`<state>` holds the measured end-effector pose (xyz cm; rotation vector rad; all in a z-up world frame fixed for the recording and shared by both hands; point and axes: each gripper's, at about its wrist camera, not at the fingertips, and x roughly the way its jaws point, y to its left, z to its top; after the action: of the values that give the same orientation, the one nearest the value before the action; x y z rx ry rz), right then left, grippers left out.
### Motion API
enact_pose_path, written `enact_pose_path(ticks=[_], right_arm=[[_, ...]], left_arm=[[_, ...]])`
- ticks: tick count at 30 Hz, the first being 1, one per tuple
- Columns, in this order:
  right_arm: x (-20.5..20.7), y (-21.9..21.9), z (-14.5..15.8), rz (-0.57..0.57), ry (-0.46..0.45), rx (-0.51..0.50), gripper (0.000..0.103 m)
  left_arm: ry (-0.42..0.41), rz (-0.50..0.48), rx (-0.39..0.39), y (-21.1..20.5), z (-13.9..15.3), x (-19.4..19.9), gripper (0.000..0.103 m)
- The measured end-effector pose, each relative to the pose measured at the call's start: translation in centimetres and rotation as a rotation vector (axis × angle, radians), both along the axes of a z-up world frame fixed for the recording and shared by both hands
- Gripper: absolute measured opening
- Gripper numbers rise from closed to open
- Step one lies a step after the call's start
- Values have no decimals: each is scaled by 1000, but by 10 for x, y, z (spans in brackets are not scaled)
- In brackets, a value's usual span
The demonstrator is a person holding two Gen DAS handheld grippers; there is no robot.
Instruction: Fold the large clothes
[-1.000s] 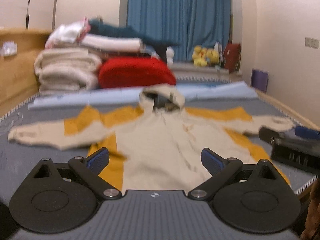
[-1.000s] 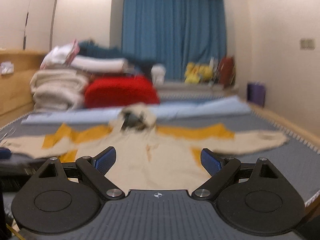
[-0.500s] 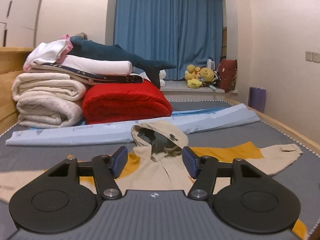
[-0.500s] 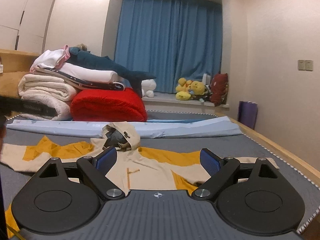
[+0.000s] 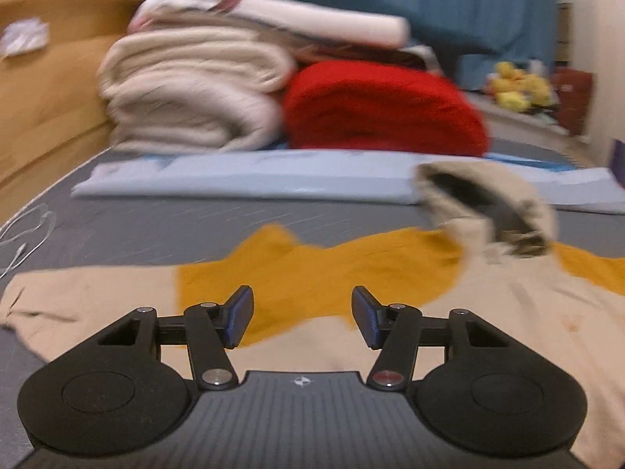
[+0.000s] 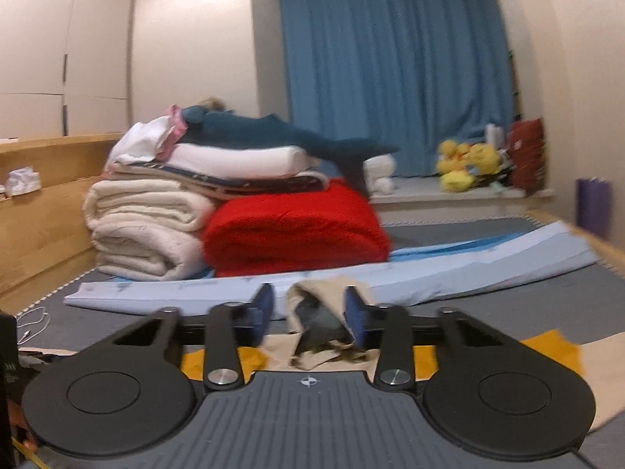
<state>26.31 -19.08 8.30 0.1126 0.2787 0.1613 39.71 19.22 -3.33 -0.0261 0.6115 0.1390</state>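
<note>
Left wrist view showed, from left to right, a wooden bed frame (image 5: 43, 90), a white cable (image 5: 23, 242) lying on the grey mattress (image 5: 156, 219), then a stack of cream blankets (image 5: 187, 93) with a folded red blanket (image 5: 383, 105) touching its right side, and yellow plush toys (image 5: 515, 86) far off by the blue curtain (image 5: 449, 8). A pale blue folded sheet (image 5: 242, 176) ran across the mattress in front of the blankets. The hooded jacket (image 5: 312, 269), cream with mustard panels, lay spread flat on the mattress, one sleeve reaching out to the left and its hood (image 5: 484, 203) raised at the right. The left gripper (image 5: 301, 316) hung over the mustard shoulder panel with its jaws apart and nothing between them; whether it touched the cloth I could not tell. Those jaws had narrowed within the last second. Right wrist view gave the same bed frame (image 6: 39, 211), cream blankets (image 6: 144, 226), red blanket (image 6: 293, 230), blue curtain (image 6: 394, 66) and plush toys (image 6: 465, 164), with a dark blue plush shark (image 6: 281, 136) lying on top of the stack. The right gripper (image 6: 308, 312) stood at the hood (image 6: 316, 308) of the jacket (image 6: 547, 351), its jaws partly apart and just having been closing, the hood between them; the right pad (image 6: 353, 312) seemed to meet the cloth, while a gap remained at the left pad (image 6: 265, 305).
</note>
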Motion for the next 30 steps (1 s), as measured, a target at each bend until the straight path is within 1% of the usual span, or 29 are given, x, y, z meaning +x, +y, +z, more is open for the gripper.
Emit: enact_pose_path(ticks=[1, 2, 3, 4, 5, 8, 10, 11, 13, 15, 18, 22, 24, 25, 26, 27, 29, 30], right_arm=[[8, 5, -12, 5, 38, -5, 23], [18, 11, -22, 19, 83, -10, 20], [25, 15, -31, 38, 118, -9, 19], [30, 19, -34, 56, 130, -8, 16], [34, 23, -38, 73, 130, -12, 14], [40, 32, -43, 119, 118, -24, 10], [48, 40, -48, 140, 132, -44, 5], [50, 42, -50, 149, 133, -46, 5], [49, 42, -56, 159, 137, -55, 3], [52, 43, -61, 169, 152, -63, 2], [60, 48, -68, 176, 176, -63, 1], [62, 53, -73, 193, 192, -72, 0], [62, 56, -76, 202, 198, -77, 0], [62, 57, -76, 206, 202, -79, 0], [62, 58, -77, 210, 206, -78, 0], [62, 58, -77, 211, 210, -79, 0], [62, 57, -78, 209, 223, -78, 0], [62, 56, -78, 205, 231, -78, 0]], left_arm=[[9, 34, 0, 16, -7, 4, 61], [25, 77, -8, 34, -13, 6, 61], [40, 120, -23, 54, -20, 9, 61], [53, 163, -38, 75, -26, 12, 61], [59, 197, -40, 94, -30, 13, 61], [91, 305, -12, 146, -44, 17, 62], [109, 384, -30, 181, -52, 16, 63], [111, 419, -43, 198, -53, 15, 67], [113, 497, -58, 229, -55, 7, 69], [118, 564, -91, 254, -59, 1, 69], [134, 644, -129, 282, -65, -7, 69], [135, 692, -184, 302, -72, -14, 68], [134, 695, -211, 307, -77, -12, 55], [134, 688, -226, 309, -77, -13, 31], [134, 684, -230, 309, -77, -13, 5], [126, 698, -210, 307, -73, -14, 1], [73, 708, -161, 293, -55, -13, 0], [37, 704, -139, 283, -40, -12, 0]])
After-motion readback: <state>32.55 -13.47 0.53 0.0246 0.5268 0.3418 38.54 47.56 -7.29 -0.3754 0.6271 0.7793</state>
